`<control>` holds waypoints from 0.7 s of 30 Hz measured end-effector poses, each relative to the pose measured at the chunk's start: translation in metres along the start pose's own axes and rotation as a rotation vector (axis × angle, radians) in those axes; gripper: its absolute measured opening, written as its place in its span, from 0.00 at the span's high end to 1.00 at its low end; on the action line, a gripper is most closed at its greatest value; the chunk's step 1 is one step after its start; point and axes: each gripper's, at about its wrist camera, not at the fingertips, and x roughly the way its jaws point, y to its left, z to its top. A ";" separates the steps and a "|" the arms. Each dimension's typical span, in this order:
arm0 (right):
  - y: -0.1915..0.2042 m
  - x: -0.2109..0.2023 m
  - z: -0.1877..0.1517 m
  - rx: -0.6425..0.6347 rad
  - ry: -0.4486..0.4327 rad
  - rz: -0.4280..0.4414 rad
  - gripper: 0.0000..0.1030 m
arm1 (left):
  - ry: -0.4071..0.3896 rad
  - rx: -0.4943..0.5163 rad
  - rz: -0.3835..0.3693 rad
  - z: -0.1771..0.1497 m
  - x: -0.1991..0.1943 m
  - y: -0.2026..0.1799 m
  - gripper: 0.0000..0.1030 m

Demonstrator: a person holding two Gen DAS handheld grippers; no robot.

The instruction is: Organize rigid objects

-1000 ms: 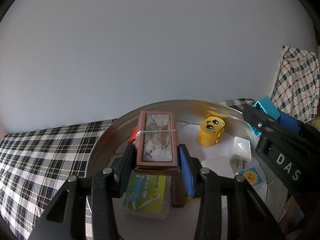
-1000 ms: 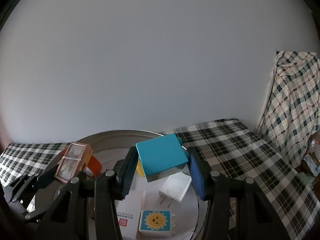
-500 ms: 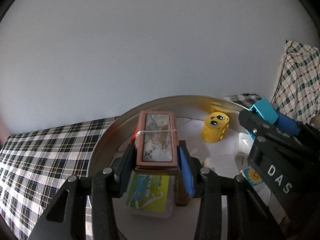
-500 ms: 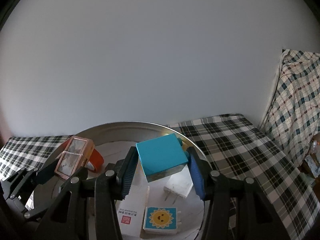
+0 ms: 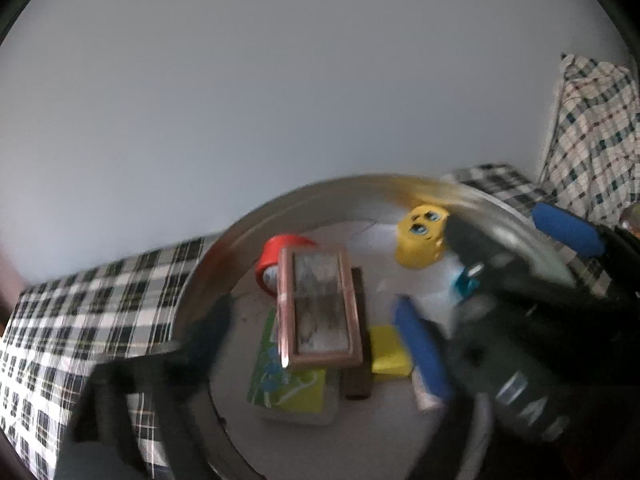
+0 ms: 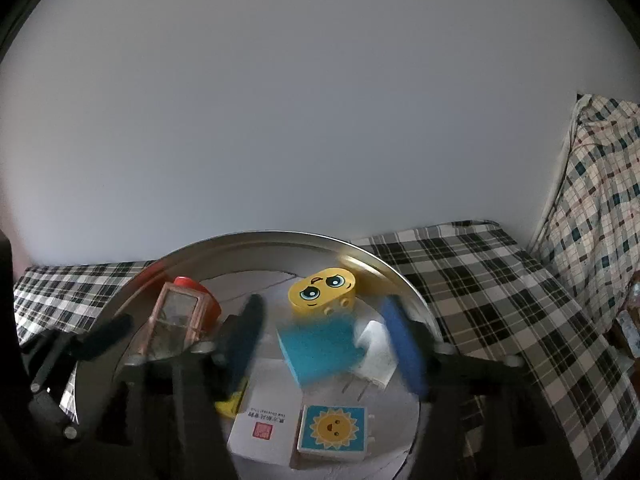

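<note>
A round metal tray (image 5: 240,232) rests on a checked cloth. My left gripper (image 5: 312,320) hangs over it with its jaws opening. A rose-framed box (image 5: 320,308) sits loose between the spread fingers, and neither pad touches it. In the right wrist view my right gripper (image 6: 324,336) is opening as well. A blurred teal block (image 6: 320,348) sits low between its pads with a gap on each side. The framed box (image 6: 176,324) shows at the left of that view, in front of a red tape roll (image 6: 204,300).
Inside the tray (image 6: 280,236) lie a yellow face block (image 6: 324,288), a white charger (image 6: 376,360), a sun-print block (image 6: 332,432), a white box (image 6: 268,420) and a green packet (image 5: 288,380). Checked cloth (image 6: 480,292) covers the surface around it. A plain wall stands behind.
Both grippers have gone from shut to wide apart. The framed box and the teal block are let go, and the teal block has dropped lower toward the tray.
</note>
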 end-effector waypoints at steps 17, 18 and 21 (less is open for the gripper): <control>0.007 -0.021 -0.011 -0.011 -0.134 -0.022 0.10 | -0.076 -0.060 0.043 -0.023 -0.029 0.023 0.01; 0.008 -0.024 -0.013 -0.015 -0.153 -0.023 0.10 | -0.090 -0.064 0.049 -0.024 -0.032 0.026 0.00; 0.013 -0.035 -0.018 -0.028 -0.224 -0.023 0.10 | -0.144 -0.081 0.072 -0.027 -0.042 0.031 0.01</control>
